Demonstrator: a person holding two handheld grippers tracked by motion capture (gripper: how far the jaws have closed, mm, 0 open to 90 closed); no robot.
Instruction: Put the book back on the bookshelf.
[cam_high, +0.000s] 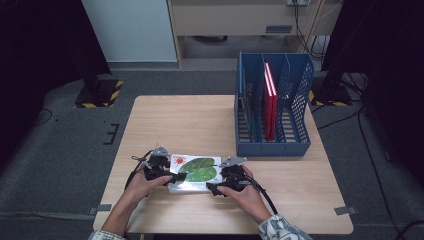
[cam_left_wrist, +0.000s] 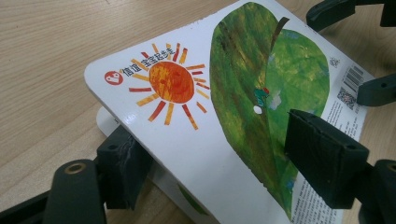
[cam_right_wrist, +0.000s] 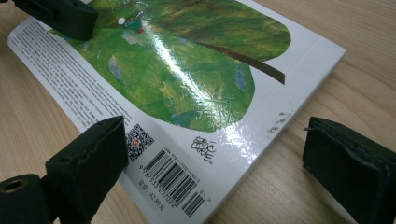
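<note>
Left gripper (cam_left_wrist: 224, 163) fingers (cam_left_wrist: 322, 156) pinching picture book (cam_left_wrist: 233, 93) cover edge, right gripper (cam_right_wrist: 219, 172) fingers (cam_right_wrist: 88, 163) spread wide around its corner.

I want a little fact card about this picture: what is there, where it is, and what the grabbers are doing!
Thing in hand: white picture book with a green leaf and orange sun on its cover
Book's place: near edge of the light wooden table, one end lifted
Left hand-held gripper: jaws around the book's edge
Right hand-held gripper: open, jaws either side of the barcode corner
Behind: blue plastic file rack holding red books
</note>
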